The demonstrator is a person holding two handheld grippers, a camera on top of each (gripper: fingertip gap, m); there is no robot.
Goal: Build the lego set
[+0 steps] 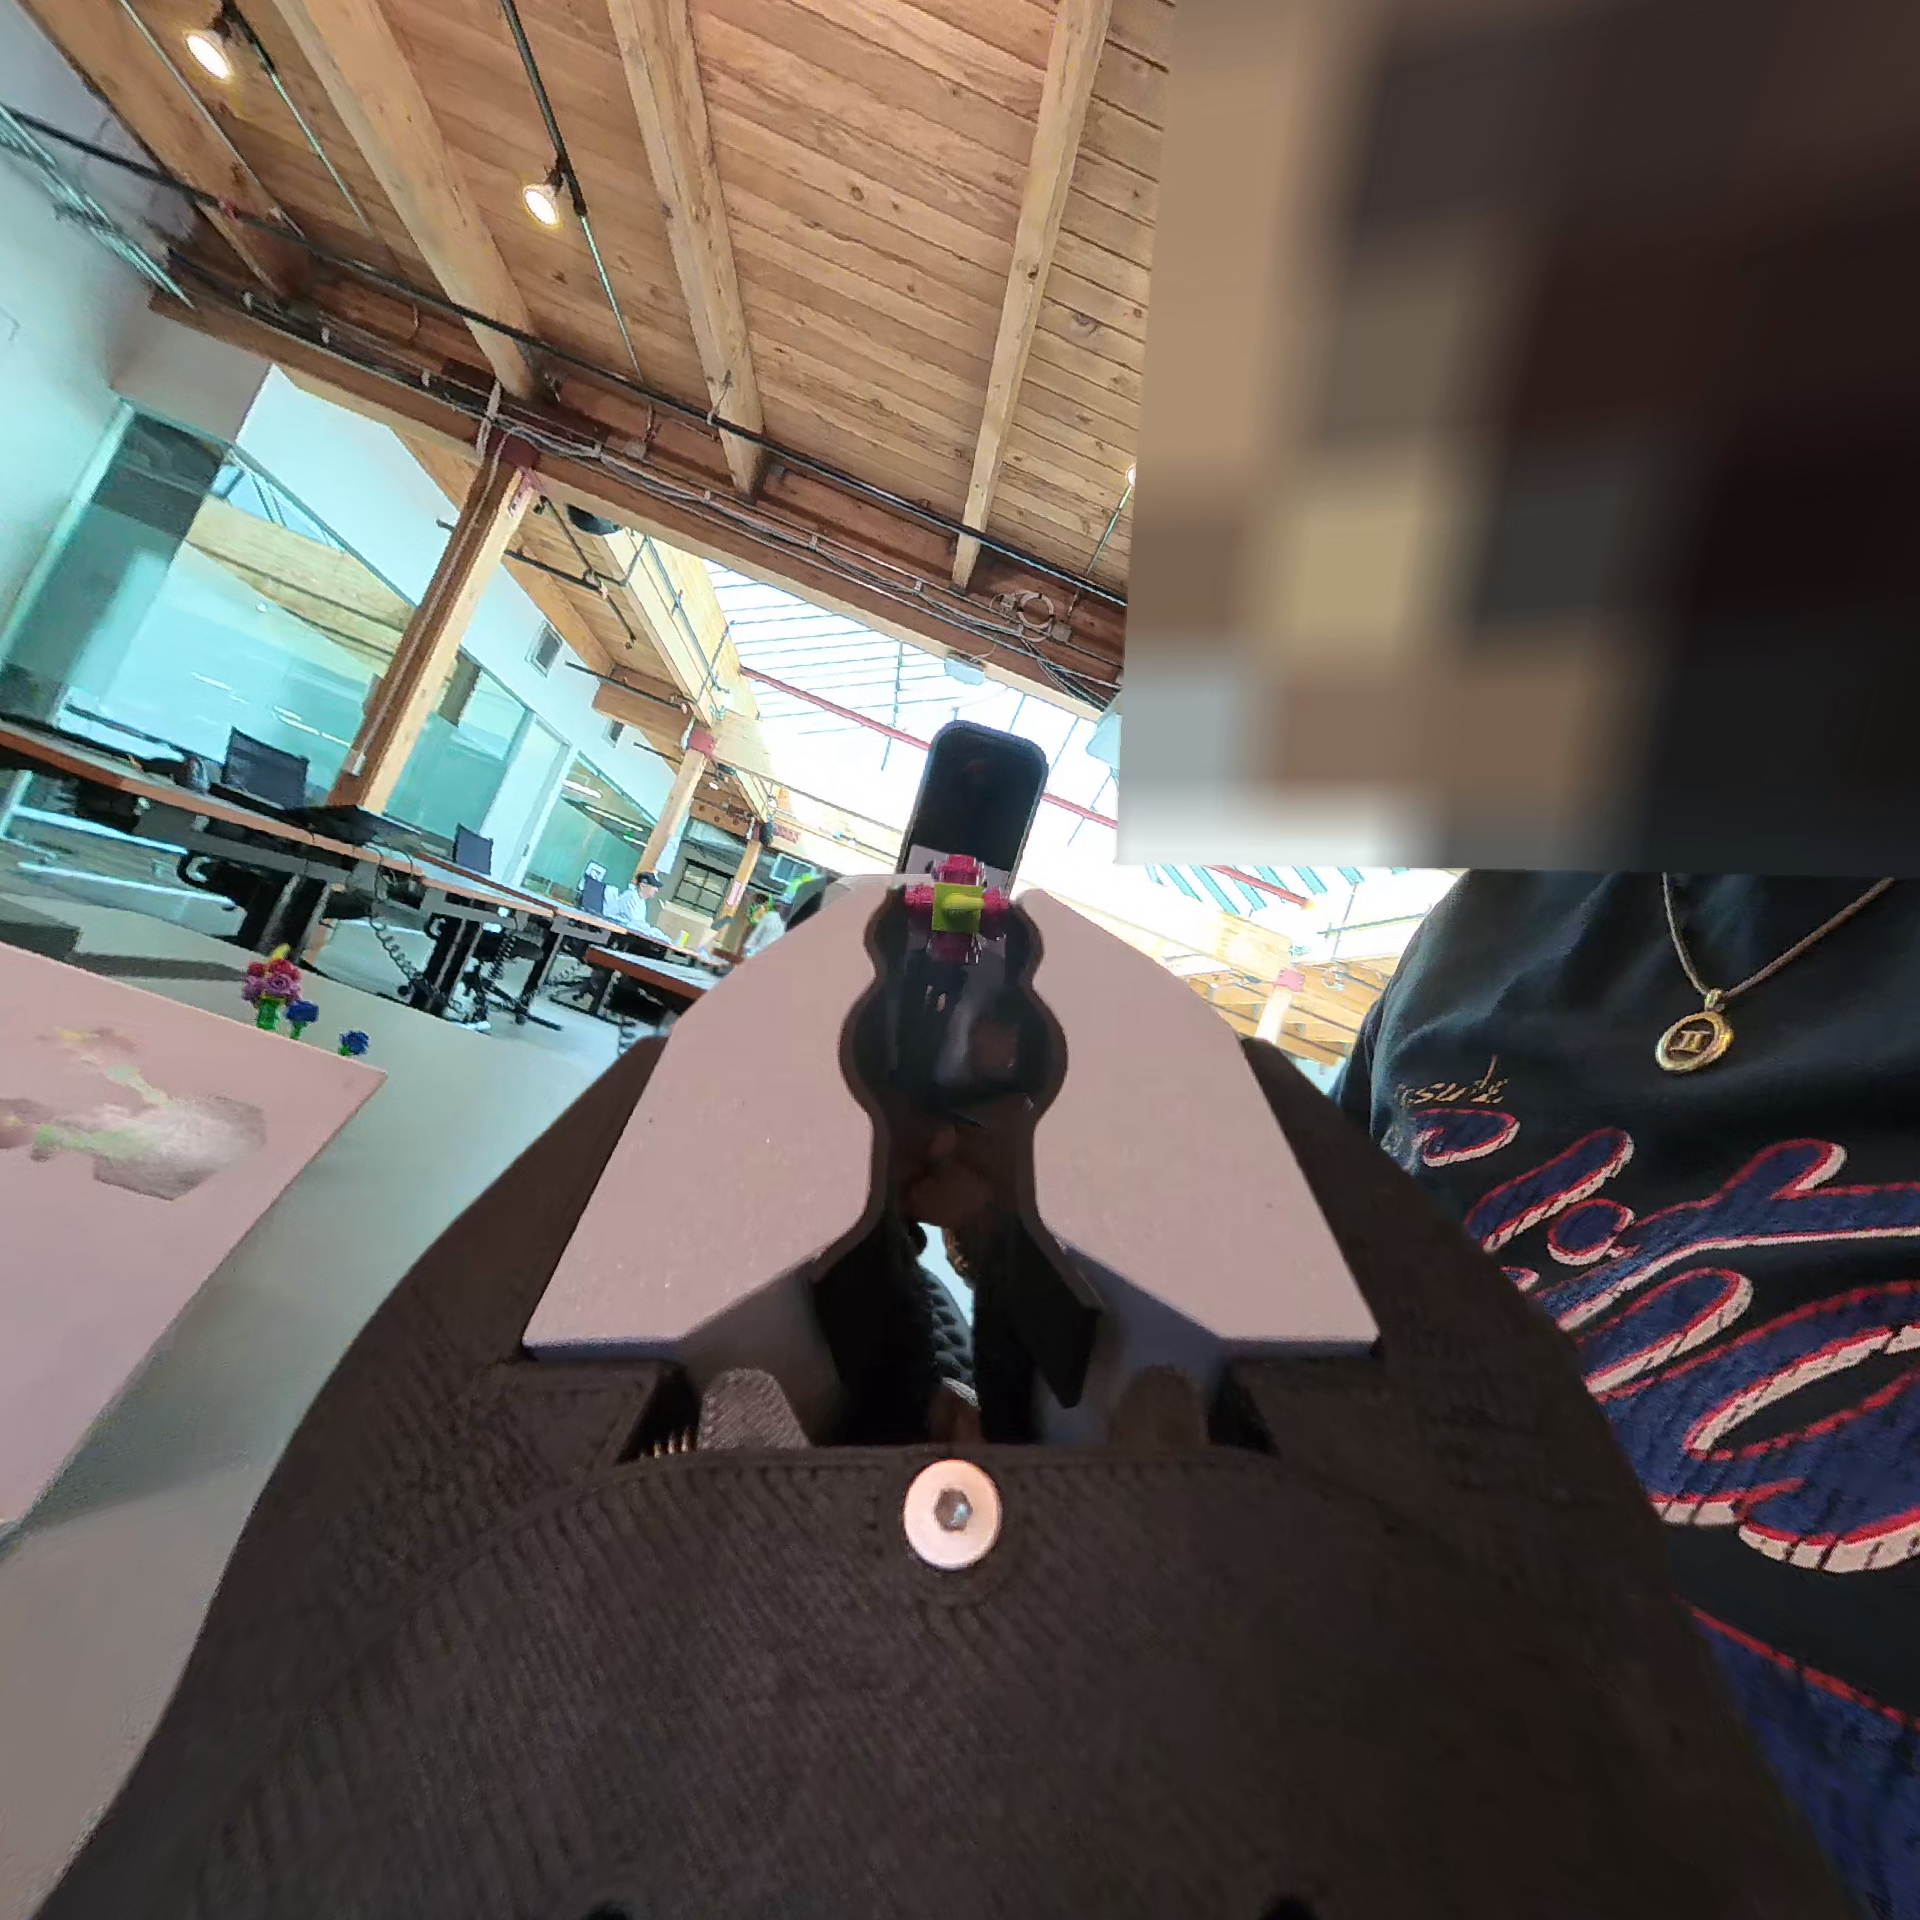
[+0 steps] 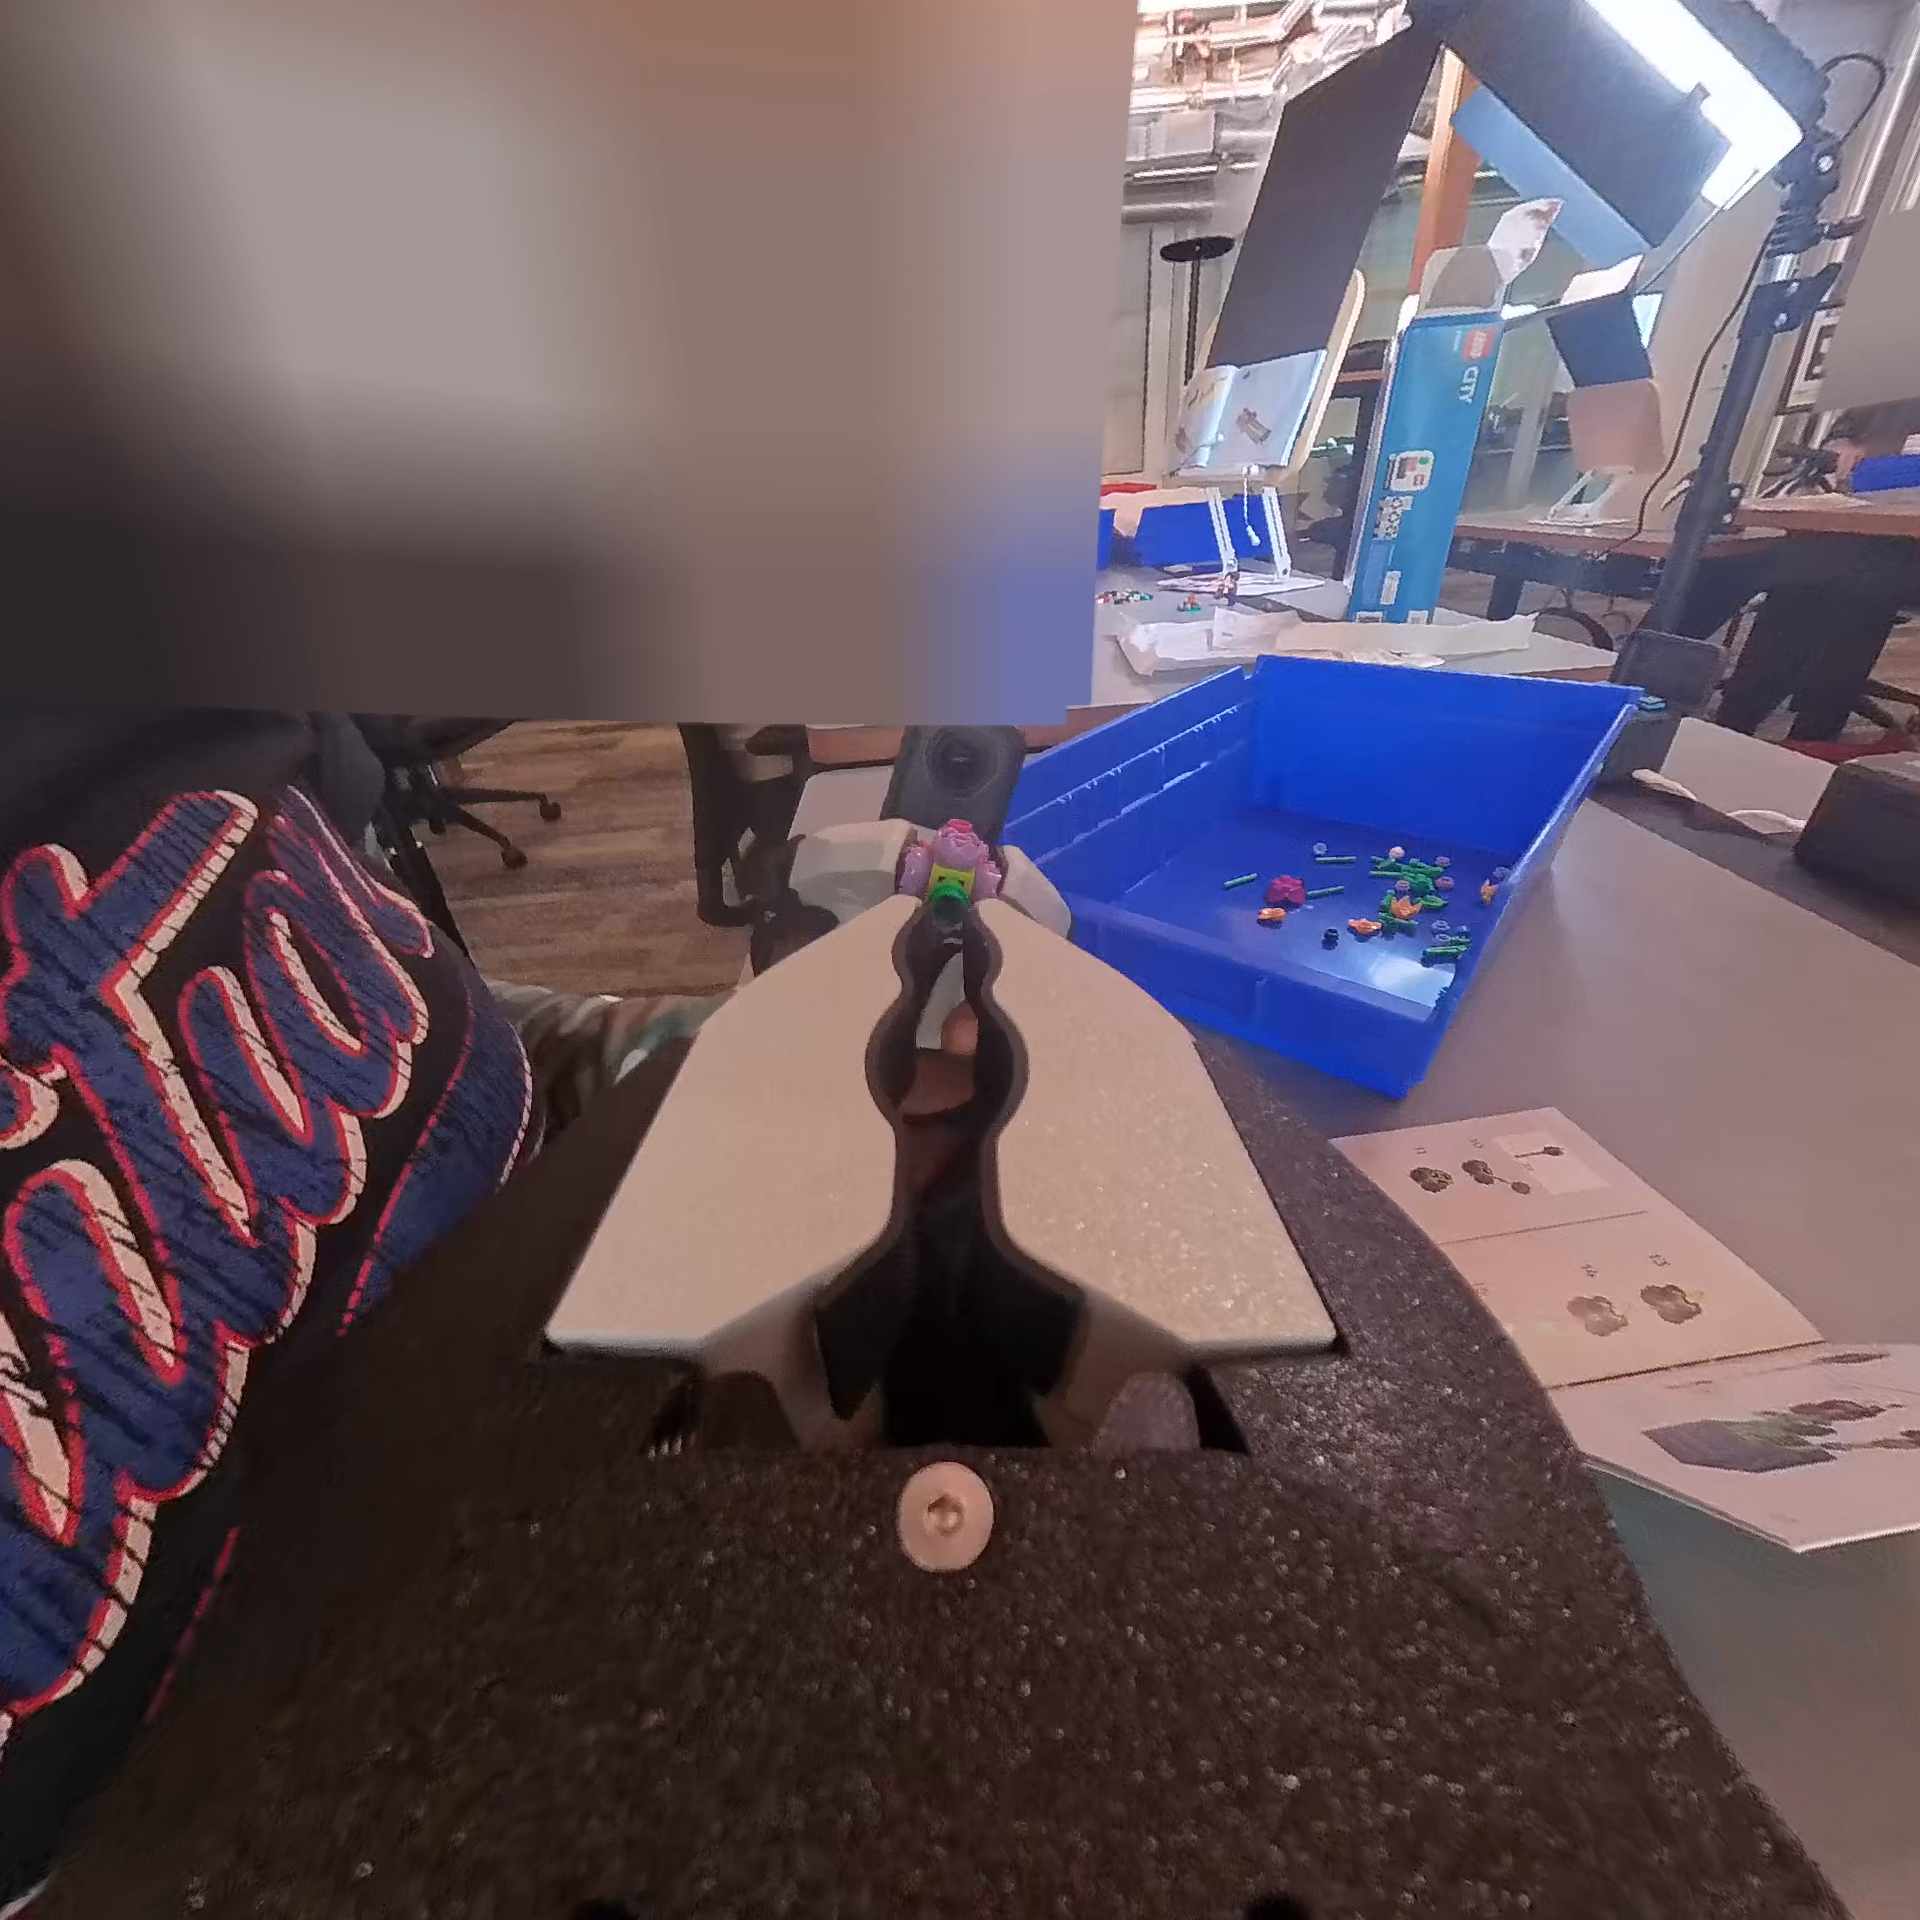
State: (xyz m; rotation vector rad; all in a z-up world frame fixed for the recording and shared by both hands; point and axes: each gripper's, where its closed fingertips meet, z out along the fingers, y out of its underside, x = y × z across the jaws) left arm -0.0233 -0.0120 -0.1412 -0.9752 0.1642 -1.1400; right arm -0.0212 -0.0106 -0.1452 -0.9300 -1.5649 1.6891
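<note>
My left gripper (image 1: 954,920) is raised in the air, shut on a small magenta flower piece with a lime centre (image 1: 956,906). My right gripper (image 2: 948,920) faces it tip to tip, shut on a small green stem end (image 2: 948,906) with a lime block and lavender flower (image 2: 958,860) just beyond. In each view the other gripper's camera stands right behind the piece, as in the left wrist view (image 1: 975,795) and the right wrist view (image 2: 954,771). I cannot tell whether the two flower parts are joined.
A blue bin (image 2: 1164,821) on the grey table holds several loose green, orange and magenta pieces (image 2: 1392,894). An open instruction booklet (image 2: 1600,1278) lies at the right. Small built flowers (image 1: 278,989) stand beyond a pink sheet (image 1: 125,1122). A person's dark sweatshirt (image 1: 1683,1247) is close. Less than 4 cm separates the two grippers' tips.
</note>
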